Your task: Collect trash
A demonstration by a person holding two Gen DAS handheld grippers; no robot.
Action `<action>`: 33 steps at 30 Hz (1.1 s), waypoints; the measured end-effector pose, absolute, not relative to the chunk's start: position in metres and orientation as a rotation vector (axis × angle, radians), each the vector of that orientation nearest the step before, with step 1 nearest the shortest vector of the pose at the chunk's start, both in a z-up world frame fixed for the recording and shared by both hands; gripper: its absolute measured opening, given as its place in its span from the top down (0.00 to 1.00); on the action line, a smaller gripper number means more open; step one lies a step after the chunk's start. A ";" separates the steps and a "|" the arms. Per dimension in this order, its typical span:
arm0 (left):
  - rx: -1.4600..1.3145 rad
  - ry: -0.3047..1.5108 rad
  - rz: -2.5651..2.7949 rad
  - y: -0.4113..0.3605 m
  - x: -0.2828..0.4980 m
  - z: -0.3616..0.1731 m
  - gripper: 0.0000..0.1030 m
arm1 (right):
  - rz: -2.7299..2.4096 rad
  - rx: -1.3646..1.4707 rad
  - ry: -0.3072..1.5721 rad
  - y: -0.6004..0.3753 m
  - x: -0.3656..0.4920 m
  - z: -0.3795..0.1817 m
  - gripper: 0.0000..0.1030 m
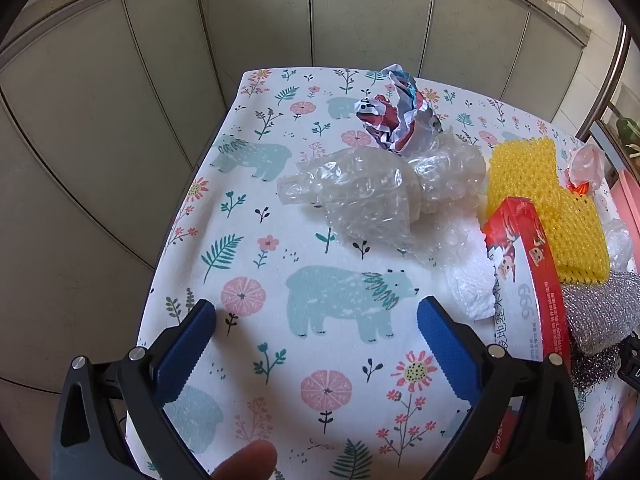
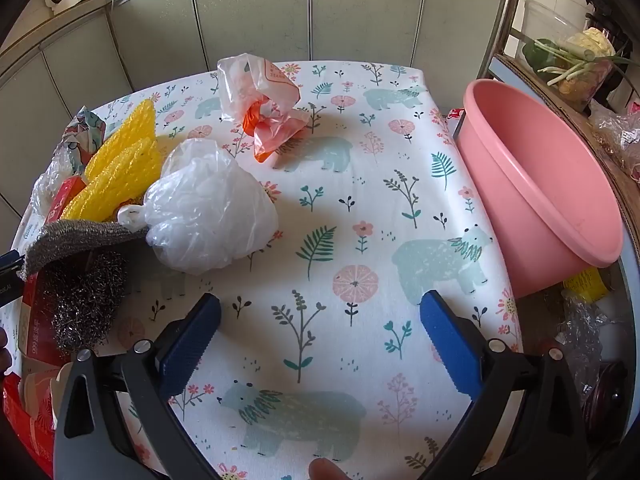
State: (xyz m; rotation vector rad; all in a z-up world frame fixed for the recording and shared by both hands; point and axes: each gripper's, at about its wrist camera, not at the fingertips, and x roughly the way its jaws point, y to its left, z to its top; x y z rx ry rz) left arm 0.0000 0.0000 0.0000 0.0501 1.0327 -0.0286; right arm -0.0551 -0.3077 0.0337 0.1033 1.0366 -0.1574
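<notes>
In the left wrist view my left gripper (image 1: 316,312) is open and empty above the patterned tablecloth (image 1: 256,248). Ahead of it lie a wad of clear bubble wrap (image 1: 372,196), a crumpled printed paper ball (image 1: 396,116), yellow foam netting (image 1: 540,200), a red box (image 1: 528,280) and white foam (image 1: 472,284). In the right wrist view my right gripper (image 2: 320,312) is open and empty. A crumpled white plastic bag (image 2: 208,208) lies ahead to its left, an orange and clear plastic bag (image 2: 264,104) farther back. A pink basin (image 2: 536,184) stands at the right table edge.
Steel wool and a silver scrubbing cloth (image 2: 80,272) lie at the left beside yellow netting (image 2: 120,164). Grey cabinet doors (image 1: 100,120) stand behind the table. A shelf with vegetables (image 2: 572,60) and more bags (image 2: 584,332) sits right of the basin.
</notes>
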 end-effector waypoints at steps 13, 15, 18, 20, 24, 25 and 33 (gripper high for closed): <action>0.051 1.033 -0.027 0.000 0.000 0.000 0.04 | -0.158 0.104 1.037 -0.308 -0.055 0.034 0.03; 0.050 1.033 -0.028 0.000 0.000 0.000 0.04 | -0.158 0.105 1.036 -0.308 -0.055 0.034 0.03; 0.044 1.029 -0.027 0.001 -0.001 0.001 0.05 | -0.139 0.127 1.018 -0.309 -0.058 0.036 0.03; 0.041 1.019 -0.024 0.003 -0.003 0.002 0.12 | -0.125 0.157 0.981 -0.313 -0.068 0.044 0.03; 0.003 1.006 -0.036 0.012 -0.015 0.009 0.18 | -0.106 0.160 0.881 -0.317 -0.075 0.064 0.03; -0.014 0.999 -0.040 0.015 -0.016 0.012 0.19 | -0.098 0.161 0.854 -0.317 -0.077 0.069 0.03; -0.021 0.845 -0.028 0.016 -0.025 0.057 0.19 | -0.033 0.139 0.616 -0.310 -0.099 0.110 0.03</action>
